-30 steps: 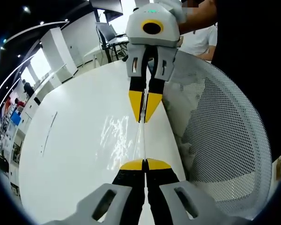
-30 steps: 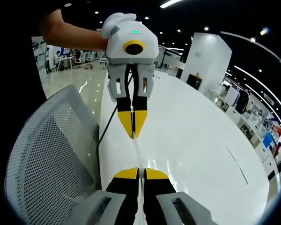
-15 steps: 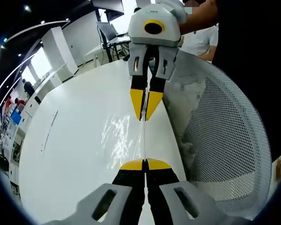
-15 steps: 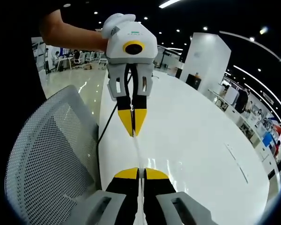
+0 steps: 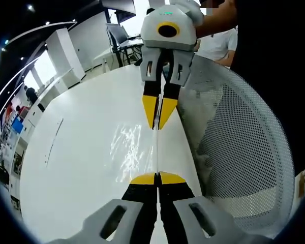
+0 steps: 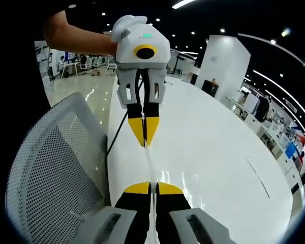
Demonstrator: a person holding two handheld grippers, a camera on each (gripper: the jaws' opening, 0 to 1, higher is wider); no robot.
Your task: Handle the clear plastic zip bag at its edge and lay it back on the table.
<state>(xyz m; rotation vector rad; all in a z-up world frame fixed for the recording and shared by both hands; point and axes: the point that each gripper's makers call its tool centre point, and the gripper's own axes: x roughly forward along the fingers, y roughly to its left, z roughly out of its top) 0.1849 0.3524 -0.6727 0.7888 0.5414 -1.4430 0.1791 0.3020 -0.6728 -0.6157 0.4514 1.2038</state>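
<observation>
Very little has changed over the last second: in the left gripper view the right gripper [image 5: 157, 127] opposite has crept a touch higher and to the right in the picture, and in the right gripper view the left gripper [image 6: 144, 145] sits almost where it was, both with yellow tips pressed together as before.

In the left gripper view, the white table [image 5: 76, 152] spreads to the left and far side, with a bright crinkled glint on it just left of the bag. The left gripper [image 5: 156, 178], near at the bottom, has its yellow tips together, clamped on the near end of the clear plastic zip bag [image 5: 156, 152]. The bag is seen edge-on as a thin pale line (its body is barely visible), stretched above the table's right edge between the two grippers. The right gripper pinches the far end. A white mesh chair [image 5: 244, 152] stands right of the table, and a person's arm [image 5: 218, 18] reaches in above it.

In the right gripper view, the mesh chair [image 6: 51, 173] is on the left, a dark cable [image 6: 114, 140] hangs along the table edge, and the right gripper [image 6: 151, 185] is closed on the bag's edge [image 6: 149, 165] over the table [image 6: 208, 152]
</observation>
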